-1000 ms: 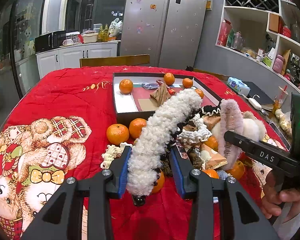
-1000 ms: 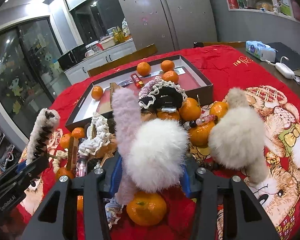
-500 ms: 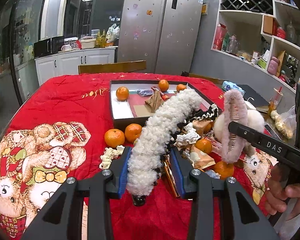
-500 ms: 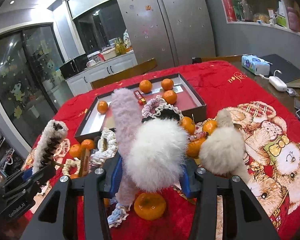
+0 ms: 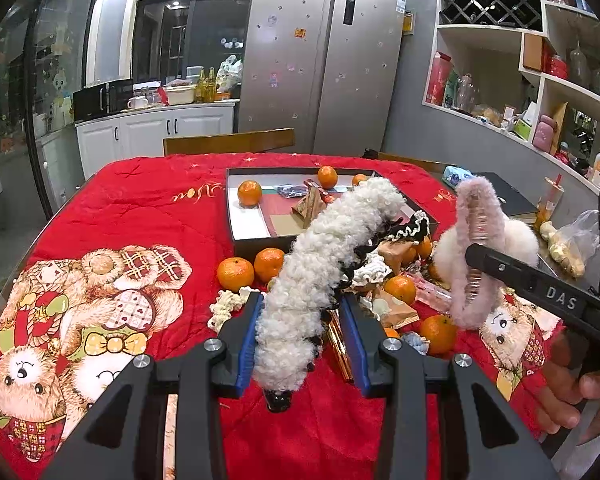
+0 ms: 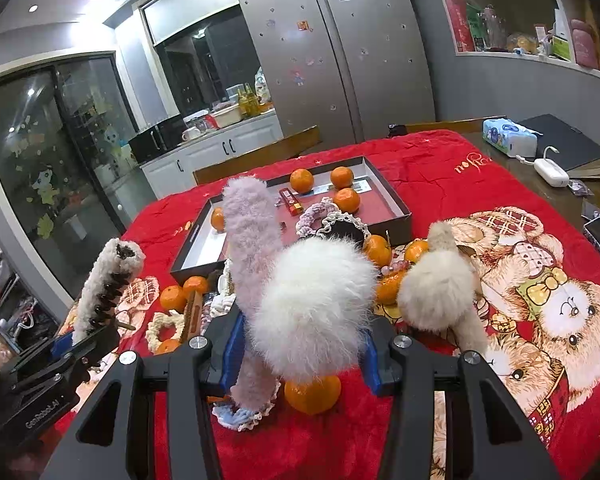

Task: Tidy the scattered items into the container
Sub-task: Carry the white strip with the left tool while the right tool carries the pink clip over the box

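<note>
My left gripper (image 5: 300,340) is shut on a white curly-fleece hair claw (image 5: 328,264), held above the red cloth and slanting up toward the box. My right gripper (image 6: 300,352) is shut on a pink fuzzy hair claw (image 6: 252,240) with a white pompom (image 6: 316,300); in the left wrist view that pink claw (image 5: 480,240) hangs at the right. The dark open box (image 5: 230,208) lies farther back, holding oranges and small packets. A pile of scrunchies, oranges and snack packets (image 5: 396,280) lies in front of it.
A beige pompom piece (image 6: 436,288) lies right of the pile. An orange (image 6: 312,394) and a blue-white scrunchie (image 6: 240,416) sit under the right gripper. A tissue pack (image 6: 508,136), charger and phone lie along the right table edge. A person's hand (image 5: 580,392) holds the right gripper.
Both grippers have risen with their hair claws still clamped; the pile and the box now sit lower and farther away in both views.
</note>
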The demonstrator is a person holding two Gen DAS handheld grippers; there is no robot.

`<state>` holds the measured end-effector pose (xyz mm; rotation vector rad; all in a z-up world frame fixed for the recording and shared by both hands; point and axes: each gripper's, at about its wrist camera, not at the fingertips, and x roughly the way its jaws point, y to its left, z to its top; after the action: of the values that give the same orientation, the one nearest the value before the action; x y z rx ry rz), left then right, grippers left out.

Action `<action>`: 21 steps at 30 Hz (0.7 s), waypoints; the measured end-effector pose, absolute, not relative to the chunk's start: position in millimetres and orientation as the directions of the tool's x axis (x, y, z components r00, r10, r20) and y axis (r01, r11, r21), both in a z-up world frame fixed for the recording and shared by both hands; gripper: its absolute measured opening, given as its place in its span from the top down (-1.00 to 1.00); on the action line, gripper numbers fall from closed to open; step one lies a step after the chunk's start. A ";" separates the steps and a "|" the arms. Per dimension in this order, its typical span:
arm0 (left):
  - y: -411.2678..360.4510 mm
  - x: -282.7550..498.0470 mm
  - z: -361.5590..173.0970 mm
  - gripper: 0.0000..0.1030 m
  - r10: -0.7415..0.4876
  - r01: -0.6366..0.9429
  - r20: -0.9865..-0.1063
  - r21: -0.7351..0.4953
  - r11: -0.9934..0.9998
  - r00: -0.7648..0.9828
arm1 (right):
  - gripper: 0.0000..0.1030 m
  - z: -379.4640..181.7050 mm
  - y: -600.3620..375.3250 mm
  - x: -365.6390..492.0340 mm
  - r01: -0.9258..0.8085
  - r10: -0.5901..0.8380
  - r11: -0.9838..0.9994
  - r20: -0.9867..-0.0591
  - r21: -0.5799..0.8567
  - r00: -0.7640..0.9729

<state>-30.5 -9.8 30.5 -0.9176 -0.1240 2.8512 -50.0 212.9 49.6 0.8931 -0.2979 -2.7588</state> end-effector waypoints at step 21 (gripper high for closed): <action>-5.2 -48.2 32.2 0.23 0.115 -0.055 -0.609 -0.116 -0.992 -0.785 | 0.12 59.2 216.7 -60.5 0.191 -0.305 -0.947 -0.543 0.256 -0.782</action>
<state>-48.2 -5.2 32.2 -0.9923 -0.1409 2.8821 -60.5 216.7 59.2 0.8778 -0.2726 -2.7259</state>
